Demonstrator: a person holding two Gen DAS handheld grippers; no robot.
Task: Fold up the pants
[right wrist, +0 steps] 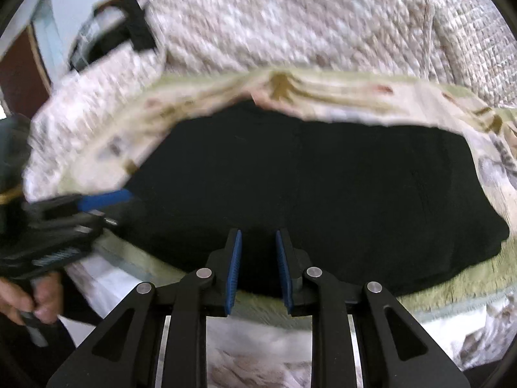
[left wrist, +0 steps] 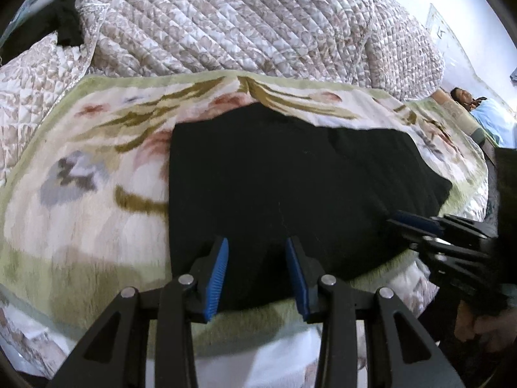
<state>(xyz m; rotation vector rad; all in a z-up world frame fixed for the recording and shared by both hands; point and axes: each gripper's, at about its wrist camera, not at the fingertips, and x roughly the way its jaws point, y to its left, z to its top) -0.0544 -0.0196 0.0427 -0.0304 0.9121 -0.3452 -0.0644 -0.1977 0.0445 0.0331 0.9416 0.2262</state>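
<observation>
Black pants (left wrist: 290,177) lie folded flat on a floral blanket (left wrist: 80,161); in the right wrist view the pants (right wrist: 307,187) fill the middle. My left gripper (left wrist: 257,242) hovers over the pants' near edge, its blue pads apart and nothing pinched between them. My right gripper (right wrist: 258,234) stands over the same near edge, with a narrower gap and nothing gripped. The right gripper (left wrist: 413,221) also shows at the pants' right corner, and the left gripper (right wrist: 106,199) at their left corner, held by a hand (right wrist: 32,294).
A quilted bedspread (left wrist: 226,16) is heaped behind the blanket. A dark garment (left wrist: 61,22) lies at the back left. A person (left wrist: 484,113) lies at the far right. The blanket's green border (right wrist: 452,287) and the bed's front edge run just below the pants.
</observation>
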